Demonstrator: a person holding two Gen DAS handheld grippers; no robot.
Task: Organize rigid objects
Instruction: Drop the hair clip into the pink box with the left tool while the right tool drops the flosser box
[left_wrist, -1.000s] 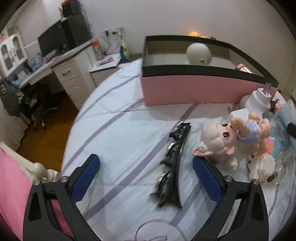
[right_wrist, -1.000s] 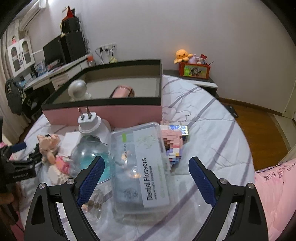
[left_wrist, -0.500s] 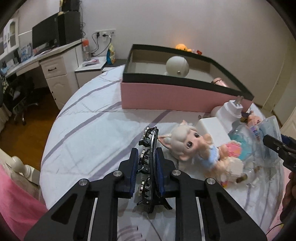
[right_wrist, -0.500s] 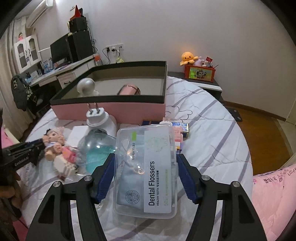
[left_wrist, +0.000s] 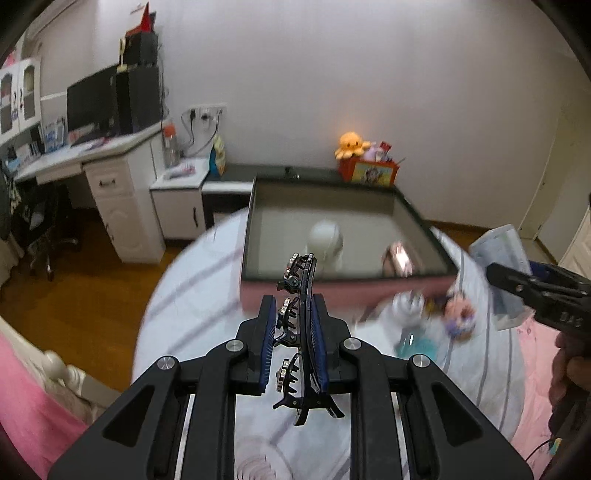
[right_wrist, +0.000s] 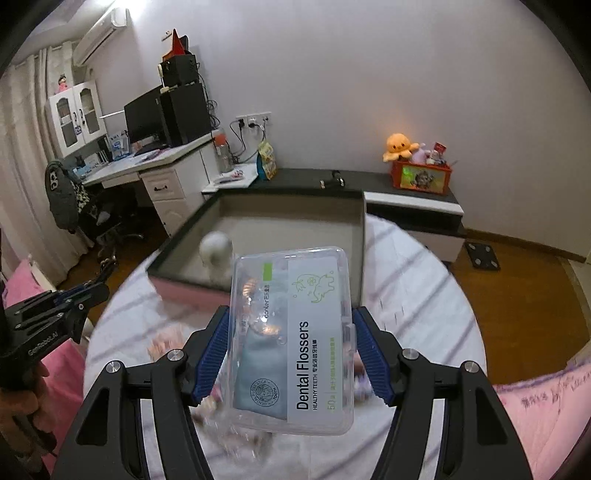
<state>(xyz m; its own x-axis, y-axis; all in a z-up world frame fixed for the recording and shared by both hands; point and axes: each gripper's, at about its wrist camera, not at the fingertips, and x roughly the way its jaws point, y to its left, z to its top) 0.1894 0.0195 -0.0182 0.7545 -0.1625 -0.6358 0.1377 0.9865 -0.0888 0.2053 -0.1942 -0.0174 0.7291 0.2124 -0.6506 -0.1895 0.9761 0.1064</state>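
Note:
My left gripper (left_wrist: 293, 332) is shut on a long black hair clip (left_wrist: 301, 295) and holds it in the air above the bed, in front of the pink box (left_wrist: 343, 291). My right gripper (right_wrist: 291, 345) is shut on a clear dental flossers box (right_wrist: 291, 339), also lifted above the bed. The pink box with a dark rim (right_wrist: 184, 284) is open; a white round object (left_wrist: 327, 243) and a pink shiny object (left_wrist: 399, 256) lie inside. The right gripper (left_wrist: 532, 284) with its box shows at the right of the left wrist view.
A doll (left_wrist: 460, 314), a white plug (left_wrist: 406, 302) and a clear blue item (left_wrist: 413, 339) lie blurred on the striped bed by the box's front right corner. A desk (left_wrist: 92, 155) stands at the left, a low cabinet with an orange toy box (left_wrist: 371, 171) behind.
Both grippers closed on their objects, the left on the hair clip, the right on the flossers box, and lifted them off the bed toward the pink box.

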